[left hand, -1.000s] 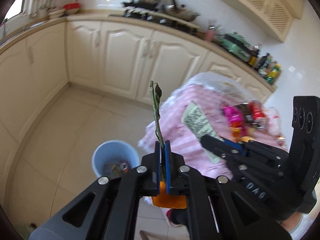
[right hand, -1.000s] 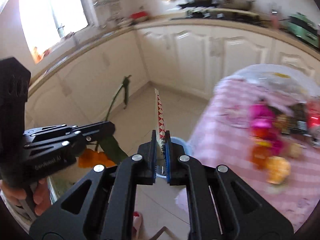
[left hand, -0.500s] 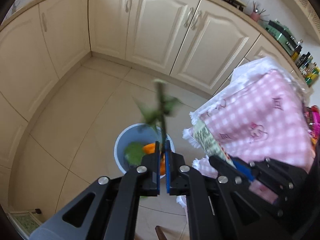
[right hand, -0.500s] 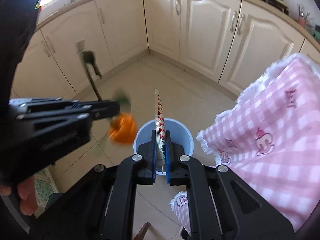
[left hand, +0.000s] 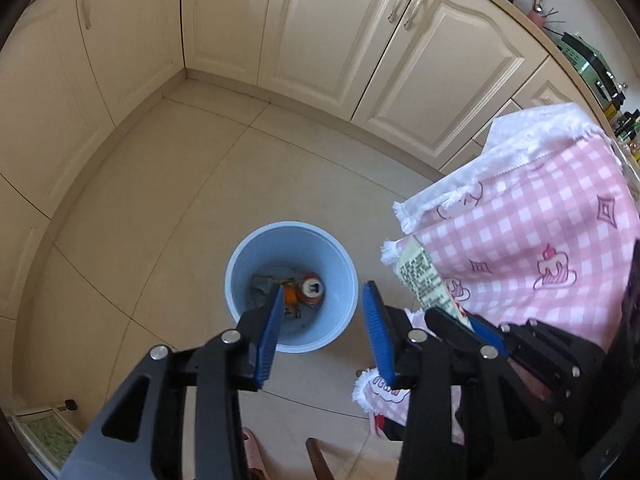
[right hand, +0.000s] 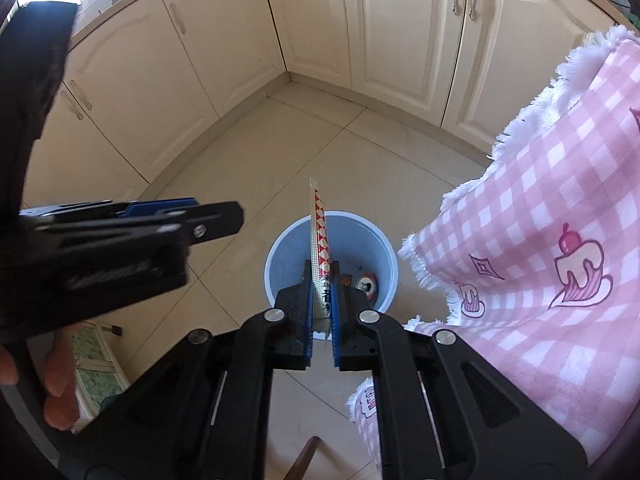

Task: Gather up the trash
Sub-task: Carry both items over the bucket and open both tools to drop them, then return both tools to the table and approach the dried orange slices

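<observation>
Over the beige tiled kitchen floor [left hand: 168, 200] and round light-blue plastic bin [left hand: 291, 286], the left claw [left hand: 322, 322] gapes empty; the right claw [right hand: 322, 308] pinches a flat red-and-white printed wrapper [right hand: 320, 240], its long axis pointing straight ahead beyond the fingertips.

Both wrist cameras look steeply down at the kitchen floor from above. The left wrist view centres the blue bin [left hand: 291, 286] between its fingers; the right wrist view holds it lower centre [right hand: 280, 256]. Shared: bin, pink checked tablecloth [left hand: 540, 232] [right hand: 560, 208] at right, cream cabinets [left hand: 320, 28] [right hand: 400, 28] across the top.
</observation>
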